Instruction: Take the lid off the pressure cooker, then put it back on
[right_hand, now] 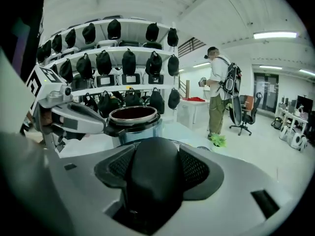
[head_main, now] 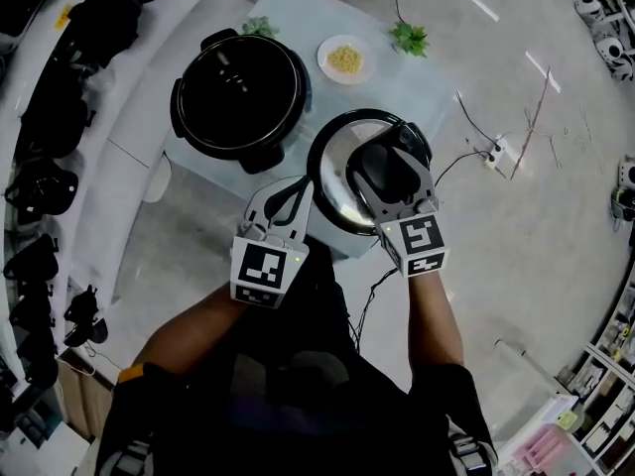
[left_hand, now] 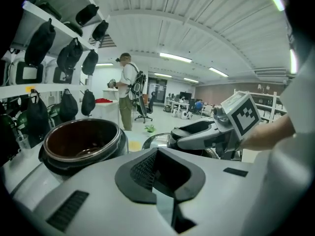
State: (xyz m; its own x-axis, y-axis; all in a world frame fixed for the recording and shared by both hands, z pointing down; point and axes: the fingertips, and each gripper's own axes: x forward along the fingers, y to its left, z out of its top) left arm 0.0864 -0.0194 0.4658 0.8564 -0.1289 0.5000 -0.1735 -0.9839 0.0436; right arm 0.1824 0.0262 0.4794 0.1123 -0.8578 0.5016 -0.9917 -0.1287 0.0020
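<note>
Left gripper point(head_main: 295, 186): it is held at the near right of the cooker point(head_main: 238, 97). The jaws are drawn together on nothing, and only a thin slit is left between them in the left gripper view. The tips are set just beside the lid's rim; contact cannot be told.
Right gripper point(head_main: 397, 181): it is held at the cooker's near right, farther out than the left gripper. The jaws are clamped on the handle point(head_main: 382, 167), which fills the gap between them in the right gripper view.
Lid point(head_main: 332, 181): it is off the cooker and carried by its black handle at the cooker's near right, over the table's near edge. A steel rim is seen round a dark centre. Whether it rests on the table cannot be told.
Cooker: it is stood open on the table point(head_main: 298, 13), with its dark inner pot exposed.
Plate point(head_main: 330, 50): it is white, holds yellow food, and is set at the cooker's far right.
Plants: one green sprig point(head_main: 260, 28) is set just behind the cooker. Another point(head_main: 409, 38) is set beyond the plate, farther to the cooker's right.
Shelves point(right_hand: 128, 48): they are placed past the cooker and are hung with black bags.
Person point(right_hand: 219, 92): a standing figure with a backpack is seen well beyond the cooker, beside an office chair point(right_hand: 251, 109).
</note>
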